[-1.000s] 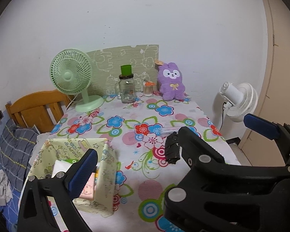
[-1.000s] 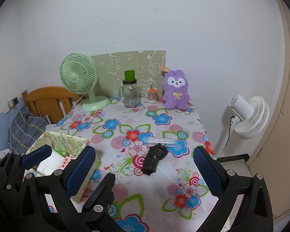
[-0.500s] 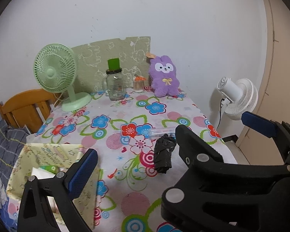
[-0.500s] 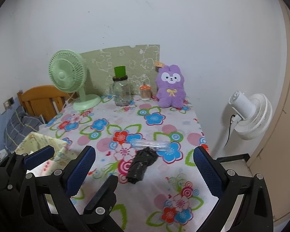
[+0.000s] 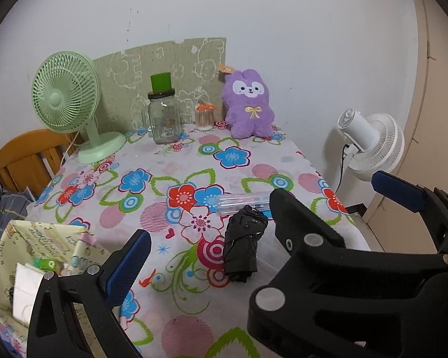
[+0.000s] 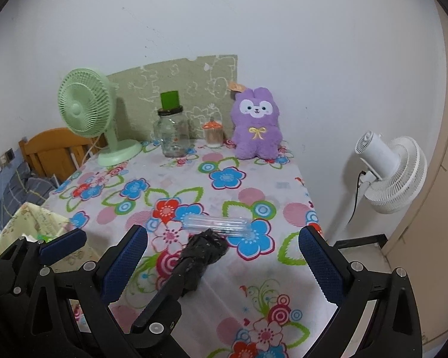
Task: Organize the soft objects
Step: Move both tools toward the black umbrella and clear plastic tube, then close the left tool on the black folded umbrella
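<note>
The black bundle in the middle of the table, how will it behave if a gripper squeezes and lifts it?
The black bundle looks like crinkled, glossy plastic film, so it would probably squash easily, feel light, and may slip. Lying flat on the tablecloth, it seems unlikely to roll.

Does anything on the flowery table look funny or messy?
A little. A crumpled black bag roll lies loose mid-table, touching a clear plastic tube tipped on its side. At the back, the purple bunny, jar and green fan stand upright. Nothing looks spilled.
</note>
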Available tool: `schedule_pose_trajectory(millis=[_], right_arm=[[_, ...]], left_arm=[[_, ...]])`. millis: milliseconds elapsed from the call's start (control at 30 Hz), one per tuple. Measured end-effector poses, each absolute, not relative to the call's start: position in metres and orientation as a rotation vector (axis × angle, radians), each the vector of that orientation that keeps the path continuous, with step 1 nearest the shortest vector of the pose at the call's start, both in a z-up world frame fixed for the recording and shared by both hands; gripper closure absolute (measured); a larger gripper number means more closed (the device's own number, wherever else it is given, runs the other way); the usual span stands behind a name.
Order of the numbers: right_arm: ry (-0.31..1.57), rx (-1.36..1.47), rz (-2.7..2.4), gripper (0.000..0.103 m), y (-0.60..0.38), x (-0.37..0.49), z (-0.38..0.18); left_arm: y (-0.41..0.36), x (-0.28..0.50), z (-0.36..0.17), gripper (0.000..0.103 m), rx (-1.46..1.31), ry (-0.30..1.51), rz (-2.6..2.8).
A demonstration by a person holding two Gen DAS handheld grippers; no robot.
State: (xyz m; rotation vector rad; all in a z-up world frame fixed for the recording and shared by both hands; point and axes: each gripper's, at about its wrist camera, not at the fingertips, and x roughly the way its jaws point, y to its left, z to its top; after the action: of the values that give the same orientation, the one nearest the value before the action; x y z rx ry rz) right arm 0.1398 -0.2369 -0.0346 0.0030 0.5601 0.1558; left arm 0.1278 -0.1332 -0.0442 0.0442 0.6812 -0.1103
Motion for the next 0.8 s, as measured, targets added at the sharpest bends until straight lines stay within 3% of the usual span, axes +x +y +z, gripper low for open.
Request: schedule_pose_trajectory(millis=[300, 800], right_arm=[[0.622, 0.050, 0.161, 0.001, -0.245, 0.168, -0.063], [0.693, 0.037, 0.109, 0.001, -0.253, 0.200, -0.102]], left_arm=[[-0.141, 0.150, -0.067, 0.004, 0.046, 0.707, -0.095], [-0.148, 0.183, -0.107, 0.026, 0.052, 0.802, -0.100]])
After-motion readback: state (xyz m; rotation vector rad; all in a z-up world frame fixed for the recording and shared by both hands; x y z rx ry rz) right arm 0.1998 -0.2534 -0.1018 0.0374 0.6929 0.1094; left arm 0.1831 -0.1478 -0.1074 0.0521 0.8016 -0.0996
